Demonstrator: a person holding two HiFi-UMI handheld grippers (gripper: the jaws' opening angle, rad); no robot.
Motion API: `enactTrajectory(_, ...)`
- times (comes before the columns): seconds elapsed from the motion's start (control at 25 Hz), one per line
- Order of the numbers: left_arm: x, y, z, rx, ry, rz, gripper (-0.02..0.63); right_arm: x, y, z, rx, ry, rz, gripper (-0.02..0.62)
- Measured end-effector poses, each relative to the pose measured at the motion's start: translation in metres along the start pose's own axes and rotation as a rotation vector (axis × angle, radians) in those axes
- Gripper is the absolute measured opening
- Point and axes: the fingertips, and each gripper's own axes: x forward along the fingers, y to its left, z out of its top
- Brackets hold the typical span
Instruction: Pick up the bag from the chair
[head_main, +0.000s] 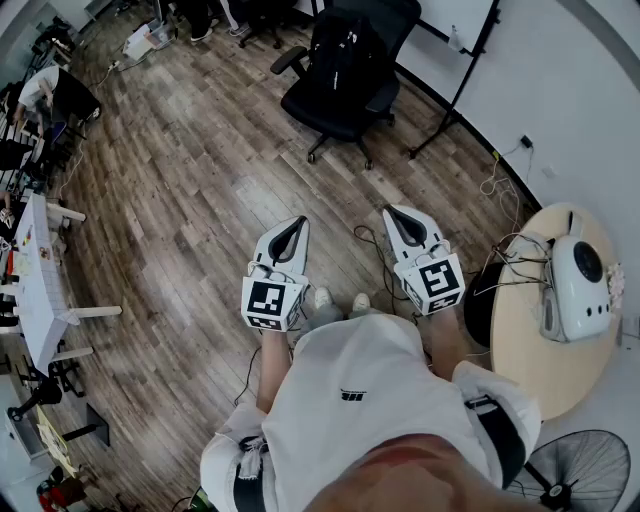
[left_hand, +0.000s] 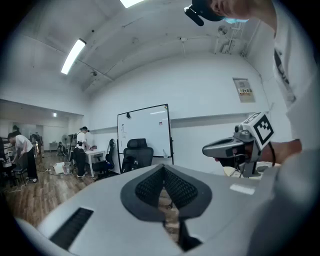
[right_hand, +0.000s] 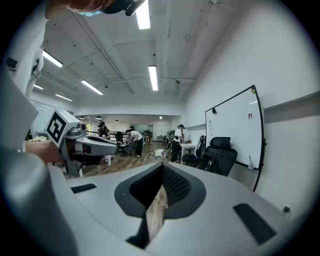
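Two grippers are held side by side at the centre of the head view, the left gripper (head_main: 297, 222) and the right gripper (head_main: 392, 212), both pointing toward 12 o'clock. Each claw is closed at the tips and grips nothing. In its own view, the left gripper (left_hand: 163, 170) has pads that meet at the front, with a thin slit behind them showing only the wood floor (head_main: 200, 180). The right gripper (right_hand: 162, 167) reads the same.

**Hidden or unclear.**
- The hands lie under the marker cubes.
- The person's white shirt (head_main: 360, 400) covers the lower centre of the head view.
- The bag (head_main: 345, 45) is black on a black chair (head_main: 320, 105) at 12 o'clock, well apart from both claws. Its outline merges with the backrest, and no handle or strap can be made out.
- A fan (head_main: 590, 470) at 5 o'clock is cut by the frame edge.

**View differences.**
- Only the head view shows the round table (head_main: 520, 330) at 3 o'clock and the white device (head_main: 580, 290) on it.
- The left gripper view shows the whiteboard (left_hand: 144, 132) face-on behind the chair (left_hand: 137, 152). The bag (left_hand: 128, 164) is a dark lump on the seat, and the right gripper (left_hand: 207, 149) is at 3 o'clock.
- The right gripper view shows the chair (right_hand: 222, 152) and bag (right_hand: 209, 162) at 3 o'clock, and the left gripper (right_hand: 116, 145) at 9 o'clock. Distant people stand at desks beyond.
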Motion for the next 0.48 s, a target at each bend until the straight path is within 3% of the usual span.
enactTrajectory(0.48, 0.031, -0.016, -0.018, -0.012, 0.022, 0.013, 0.009, 0.011, -0.021, -0.018, 0.004, 0.001, 0.051, -0.005)
